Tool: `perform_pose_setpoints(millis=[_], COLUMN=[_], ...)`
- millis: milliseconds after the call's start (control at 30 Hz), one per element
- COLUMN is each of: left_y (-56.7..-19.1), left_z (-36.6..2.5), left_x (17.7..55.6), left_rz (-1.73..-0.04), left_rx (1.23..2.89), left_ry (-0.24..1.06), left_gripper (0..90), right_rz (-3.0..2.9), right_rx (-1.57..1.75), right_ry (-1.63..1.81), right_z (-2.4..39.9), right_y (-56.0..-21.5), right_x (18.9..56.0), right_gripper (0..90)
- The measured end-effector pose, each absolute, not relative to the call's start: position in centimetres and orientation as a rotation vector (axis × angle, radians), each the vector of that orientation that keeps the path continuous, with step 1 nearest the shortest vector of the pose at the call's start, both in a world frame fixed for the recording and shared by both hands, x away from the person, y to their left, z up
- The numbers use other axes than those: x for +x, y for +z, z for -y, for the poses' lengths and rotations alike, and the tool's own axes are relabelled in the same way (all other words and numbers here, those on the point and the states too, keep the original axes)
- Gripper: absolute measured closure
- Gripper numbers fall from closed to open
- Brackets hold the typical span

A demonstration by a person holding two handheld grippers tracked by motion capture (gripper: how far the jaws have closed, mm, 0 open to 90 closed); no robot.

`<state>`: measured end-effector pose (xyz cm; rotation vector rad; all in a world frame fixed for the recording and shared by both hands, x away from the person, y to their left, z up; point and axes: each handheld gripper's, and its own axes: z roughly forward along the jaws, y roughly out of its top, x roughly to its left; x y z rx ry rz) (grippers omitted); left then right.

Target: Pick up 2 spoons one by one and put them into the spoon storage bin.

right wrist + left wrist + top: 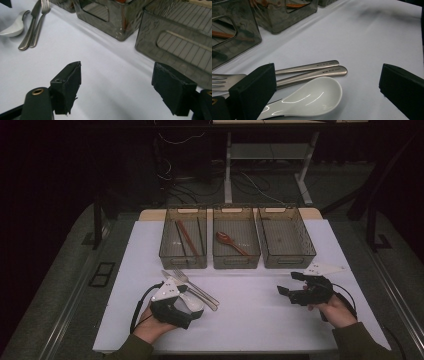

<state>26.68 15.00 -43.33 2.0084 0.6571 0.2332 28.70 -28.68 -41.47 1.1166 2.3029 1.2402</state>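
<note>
Black padded fingers (252, 92) of the left gripper (327, 92) stand spread wide, holding nothing; a white ceramic spoon (312, 97) lies between them on the white counter (367, 45), touching a steel fork (227, 81) and a steel knife (319, 72) laid side by side just beyond it; across the counter the right gripper (125, 87) also has its fingers (67, 85) well apart and empty, hovering over bare cloth near the closest tray; farther out, three smoky translucent trays sit in a row; the left tray (183, 240) holds chopsticks (187, 237), the middle tray (236, 237) a reddish-brown spoon (230, 241), the right tray (285, 237) looks bare.
</note>
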Motion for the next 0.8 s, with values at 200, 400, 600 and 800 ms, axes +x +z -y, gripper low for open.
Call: perform_pose_setpoints(millis=[200, 400, 600, 800], left_y=[-43.2, -42.8, -42.3, -42.2], left_z=[-15.1, -15.4, -16.5, -18.0], left_x=[26.9, 27.7, 29.1, 30.7], left_rz=[-0.662, -0.685, -0.707, -0.723], left_rx=[2.004, 2.027, 2.049, 2.087], left_ry=[0.245, 0.265, 0.267, 0.283], left_gripper=[0.8, 3.2, 16.8, 43.1], right_rz=[-2.272, -2.293, -2.31, -2.33], right_rx=[1.109, 1.097, 1.091, 1.096], right_ry=[1.322, 1.292, 1.284, 1.263], right_z=[29.5, 29.9, 30.1, 30.1], right_y=[-42.5, -43.5, -43.7, -44.0], right_x=[26.8, 25.4, 25.2, 25.4], right_gripper=[18.1, 18.1, 18.1, 18.1])
